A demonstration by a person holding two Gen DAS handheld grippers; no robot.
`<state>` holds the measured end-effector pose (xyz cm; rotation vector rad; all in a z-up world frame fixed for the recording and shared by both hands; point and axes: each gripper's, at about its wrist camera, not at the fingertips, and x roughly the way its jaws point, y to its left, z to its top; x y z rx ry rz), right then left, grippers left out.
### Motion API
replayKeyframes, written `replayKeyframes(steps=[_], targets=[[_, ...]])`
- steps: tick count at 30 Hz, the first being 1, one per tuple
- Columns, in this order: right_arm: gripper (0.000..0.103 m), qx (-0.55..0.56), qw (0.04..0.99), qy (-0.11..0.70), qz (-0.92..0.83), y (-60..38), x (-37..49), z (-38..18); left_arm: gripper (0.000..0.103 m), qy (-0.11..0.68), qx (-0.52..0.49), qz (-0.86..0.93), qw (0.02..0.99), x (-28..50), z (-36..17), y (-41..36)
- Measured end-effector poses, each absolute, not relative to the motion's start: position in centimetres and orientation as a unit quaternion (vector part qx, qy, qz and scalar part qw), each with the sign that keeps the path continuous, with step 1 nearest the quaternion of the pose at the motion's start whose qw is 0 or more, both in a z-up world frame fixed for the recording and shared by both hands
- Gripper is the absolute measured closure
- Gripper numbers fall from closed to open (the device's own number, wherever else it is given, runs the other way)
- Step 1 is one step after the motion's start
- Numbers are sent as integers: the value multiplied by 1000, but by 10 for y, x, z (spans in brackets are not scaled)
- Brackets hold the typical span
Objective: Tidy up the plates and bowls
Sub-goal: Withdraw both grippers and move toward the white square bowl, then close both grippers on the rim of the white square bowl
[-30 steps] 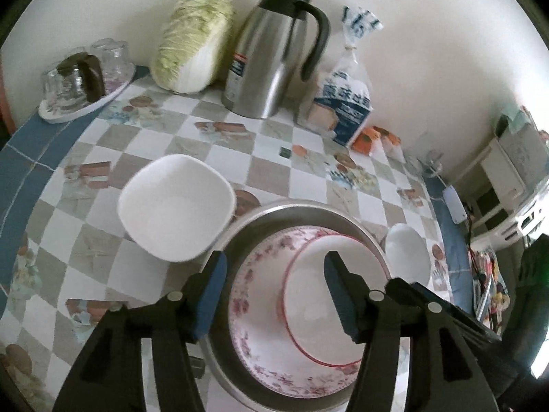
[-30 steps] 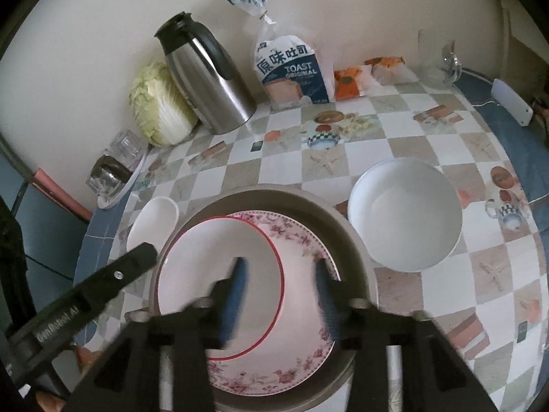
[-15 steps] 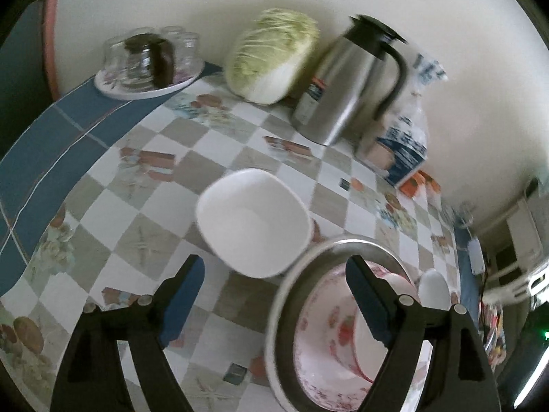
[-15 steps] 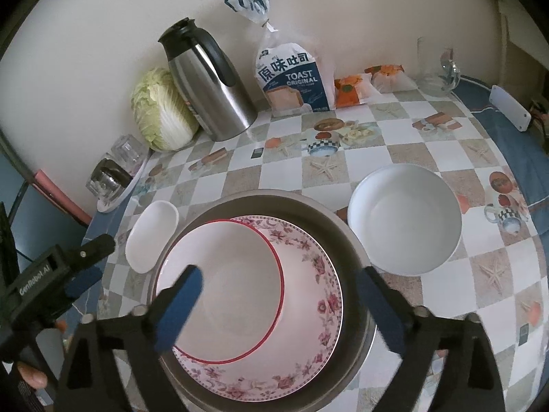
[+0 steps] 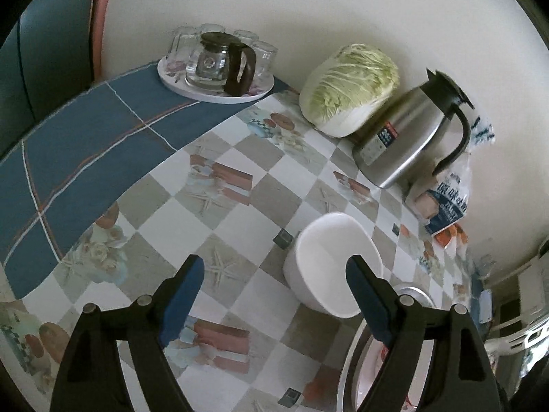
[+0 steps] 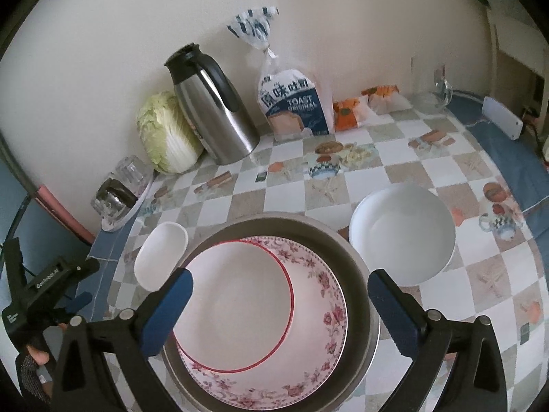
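A metal basin (image 6: 357, 261) holds a floral-rimmed plate (image 6: 319, 336) with a red-rimmed white plate (image 6: 236, 305) lying on it. My right gripper (image 6: 279, 295) is open and empty just above them. A small square white bowl (image 5: 329, 257) sits left of the basin, also in the right wrist view (image 6: 159, 255). My left gripper (image 5: 274, 281) is open and empty, its right finger over that bowl's near rim. A round white bowl (image 6: 403, 231) sits right of the basin. The left gripper's body shows in the right wrist view (image 6: 44, 288).
Along the wall stand a tray of glasses with a glass pot (image 5: 219, 65), a cabbage (image 5: 350, 86), a steel thermos jug (image 5: 408, 140), a toast bag (image 6: 291, 103) and orange snack packs (image 6: 346, 113). A blue cloth (image 5: 85, 151) covers the table's left edge.
My left gripper swung left off the basin to the square bowl and opened wider. My right gripper opened wide and stayed above the plates.
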<state>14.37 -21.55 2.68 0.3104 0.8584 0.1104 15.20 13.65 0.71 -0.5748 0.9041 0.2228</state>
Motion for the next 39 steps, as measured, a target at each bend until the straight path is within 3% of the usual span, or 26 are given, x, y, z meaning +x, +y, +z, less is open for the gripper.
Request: replayKeyframes(steps=[14,21,23,26,30,32,39], targets=[[0,97,913,390,76,-158,142,55,18,433,-360,105,819,151,-20,181],[4,69,903,414,89,-111,164,57,11,433,-384,113,808,153,-36,194],[8,60,897,427,93,-97,175,58,10,429,-377,115,812,154,-36,194],[21,46,888,450,87,-81,191,53,10,418,-378,114,818,155,-36,195],[28,25,871,484,77,-64,213,41,10,405,-360,106,833,159,-31,191],[38,20,863,499,73,-58,223,34,10,414,-358,90,832,163,-31,189],[51,-17,848,527,57,-38,250,17,10,436,-313,66,841,178,-33,169]])
